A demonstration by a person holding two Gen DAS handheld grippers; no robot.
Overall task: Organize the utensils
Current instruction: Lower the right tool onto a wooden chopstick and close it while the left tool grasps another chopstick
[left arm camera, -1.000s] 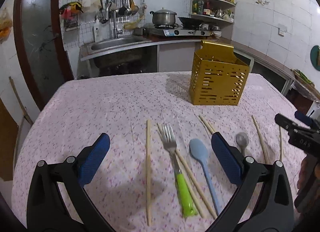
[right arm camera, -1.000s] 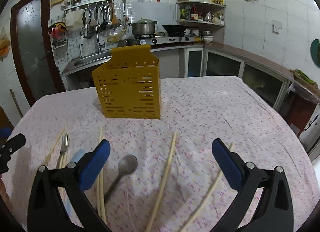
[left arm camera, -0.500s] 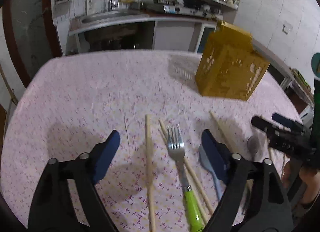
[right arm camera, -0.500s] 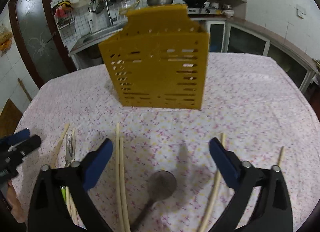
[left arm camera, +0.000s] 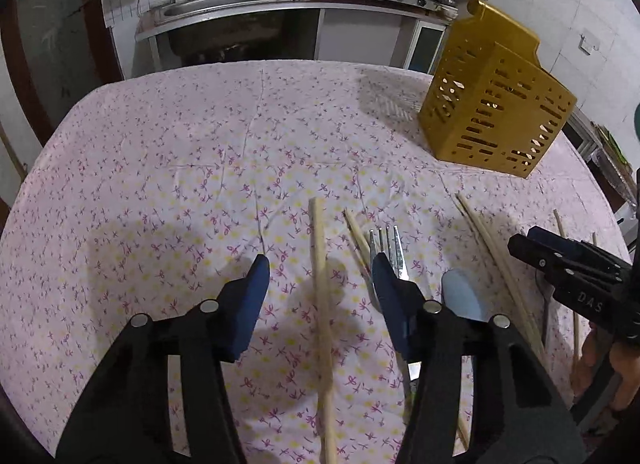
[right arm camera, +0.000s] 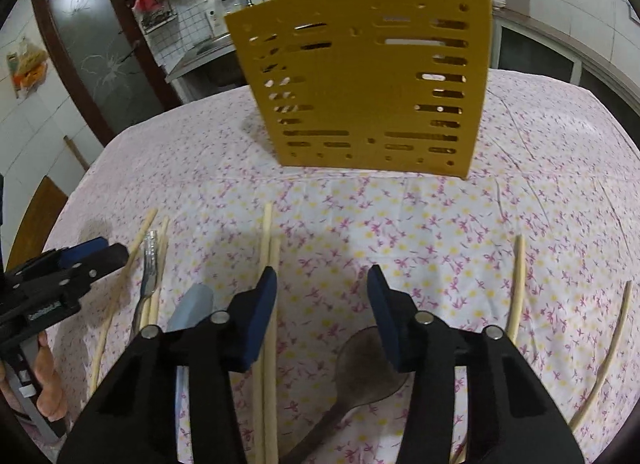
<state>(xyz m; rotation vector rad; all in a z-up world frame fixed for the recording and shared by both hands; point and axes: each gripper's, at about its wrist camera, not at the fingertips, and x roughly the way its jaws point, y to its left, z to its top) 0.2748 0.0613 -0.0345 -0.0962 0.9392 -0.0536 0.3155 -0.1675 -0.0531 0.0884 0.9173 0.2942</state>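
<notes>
Now that both have dropped closer, my left gripper [left arm camera: 318, 270] is closing, still unpinched, around the single pale wooden chopstick [left arm camera: 322, 304] between its pads. Right view: my right gripper [right arm camera: 322, 284] narrows over the dull metal spoon [right arm camera: 366, 360]; the perforated yellow plastic holder [right arm camera: 368, 80] stands ahead.

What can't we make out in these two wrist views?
- Fork handle: left wrist view, hidden behind the left gripper finger.
- Metal spoon handle end: right wrist view, cut off by the bottom edge and the right gripper.
- Inside of the yellow holder: both views, its walls hide it.
- Whether either closing gripper touches a utensil: unclear.
</notes>
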